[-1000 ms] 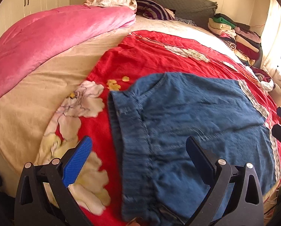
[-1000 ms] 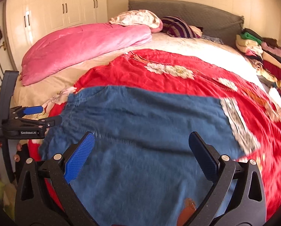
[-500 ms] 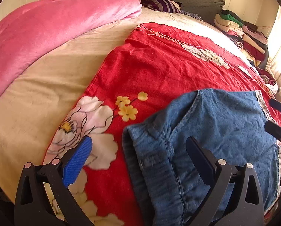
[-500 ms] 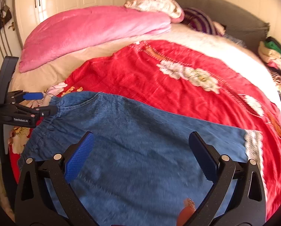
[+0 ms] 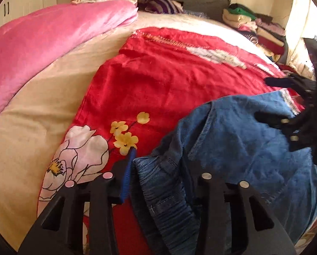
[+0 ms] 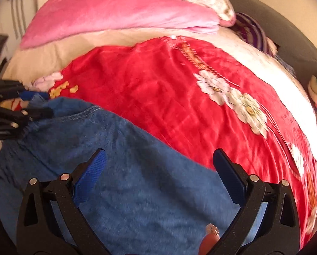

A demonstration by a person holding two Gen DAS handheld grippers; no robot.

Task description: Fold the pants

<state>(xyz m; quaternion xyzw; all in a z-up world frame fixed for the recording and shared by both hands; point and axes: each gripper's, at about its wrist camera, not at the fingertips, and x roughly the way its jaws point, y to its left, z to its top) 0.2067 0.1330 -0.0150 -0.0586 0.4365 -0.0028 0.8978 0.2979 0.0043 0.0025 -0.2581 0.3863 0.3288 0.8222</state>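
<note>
Low in the left wrist view, the left gripper (image 5: pixel 158 182) has its fingers drawn in on the gathered waistband of the blue denim pants (image 5: pixel 232 148), pinching a bunched fold of it. Low in the right wrist view, the right gripper (image 6: pixel 158 170) stands spread wide over the flat denim, its blue pad (image 6: pixel 90 176) and dark pad apart, clasping nothing. The pants (image 6: pixel 126 170) fill the lower middle and lower left of that frame, lying on the red floral blanket (image 6: pixel 169 97), which stretches up through the centre of both views. Beyond it lies the beige bedcover (image 5: pixel 41 106), then the pink quilt (image 5: pixel 41 42) in the upper left, and a stack of folded clothes (image 5: pixel 249 21) in the upper right.
</note>
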